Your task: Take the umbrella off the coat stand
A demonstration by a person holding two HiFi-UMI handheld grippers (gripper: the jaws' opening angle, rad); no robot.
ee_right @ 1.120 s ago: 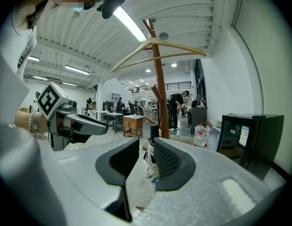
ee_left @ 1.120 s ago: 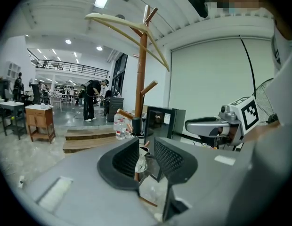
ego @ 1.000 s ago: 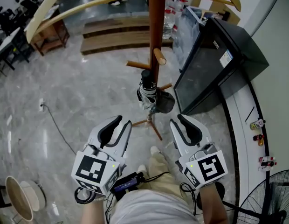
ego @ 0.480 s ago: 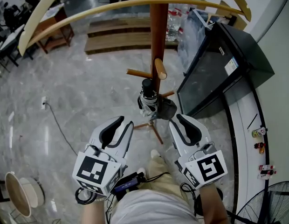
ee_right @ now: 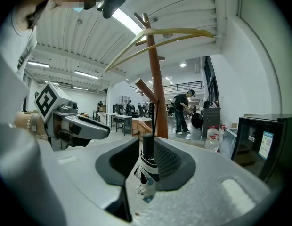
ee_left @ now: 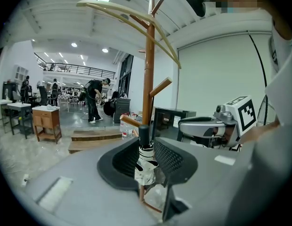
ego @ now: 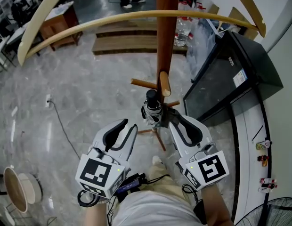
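Note:
A folded umbrella (ego: 152,109) with a black handle and a black-and-white patterned canopy hangs by the brown pole of the coat stand (ego: 166,36), just below a wooden peg (ego: 164,83). My left gripper (ego: 125,127) is open, a little short of the umbrella and to its left. My right gripper (ego: 180,121) is open too, its tip close beside the umbrella's right side. In the left gripper view the umbrella (ee_left: 145,160) shows in the gap of the left gripper (ee_left: 146,164), beyond the jaws. The right gripper view shows the umbrella (ee_right: 148,172) likewise framed by the right gripper (ee_right: 147,164).
A black cabinet (ego: 221,79) stands right of the stand. Long curved wooden arms (ego: 136,16) spread from the pole overhead. Wooden benches (ego: 132,39) lie behind it, and a cable (ego: 61,126) runs across the marble floor. A fan (ego: 278,212) sits at the lower right.
Both grippers have moved forward toward the umbrella. The right gripper's tip now covers the dark object that showed beside the umbrella. Both stay open.

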